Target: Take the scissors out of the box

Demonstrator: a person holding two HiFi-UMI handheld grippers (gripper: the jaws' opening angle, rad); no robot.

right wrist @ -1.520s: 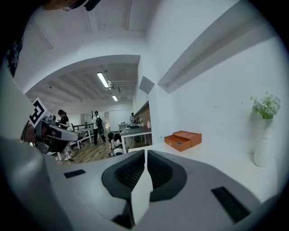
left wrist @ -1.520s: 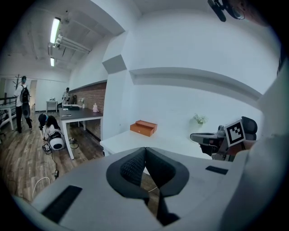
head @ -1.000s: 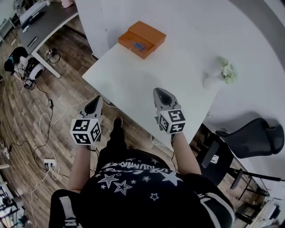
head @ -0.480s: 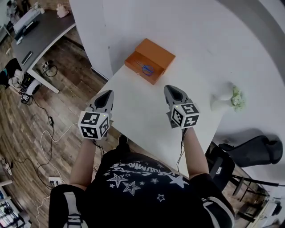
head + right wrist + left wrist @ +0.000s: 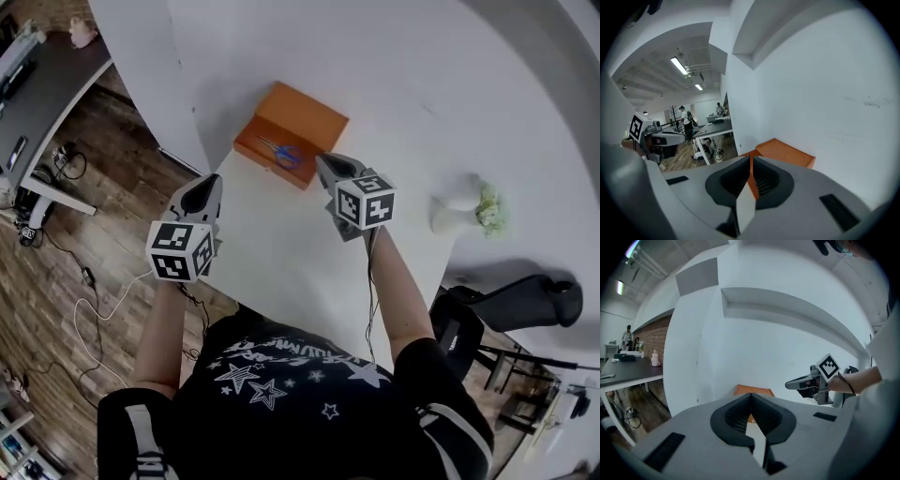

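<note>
While both grippers are short of the box, nothing is grasped yet; I'd call this the approach phase.

- Orange box (image 5: 309, 117) sits at the far left corner of the white worktop (image 5: 281, 248), open side up. Scissors (image 5: 279, 153) with blue handles lie flat in the nearer half, so they're reachable from above with no lid in the way.
- Right gripper (image 5: 326, 161): jaws pressed together, nothing between them. Its tip is just beside the box's near right edge, and its own view looks over the box (image 5: 785, 152). As the closest gripper, it's my guess for the pick. It has to spread before it can go in over the handles.
- Left gripper (image 5: 208, 183): jaws also together and empty, tips meeting in its own view (image 5: 751, 394) with the box (image 5: 753, 391) straight ahead. It hangs over the worktop's left edge, near the box but apart from it. It's probably there to steady the box while the scissors come out, since a light box at a corner could slide or tip off.
- White vase (image 5: 455, 202) with flowers is well apart on the right, out of either path.

The scissors are thin and lie flat on the box floor, so I expect they'll need a pinch at the handles or a lifted end.
</note>
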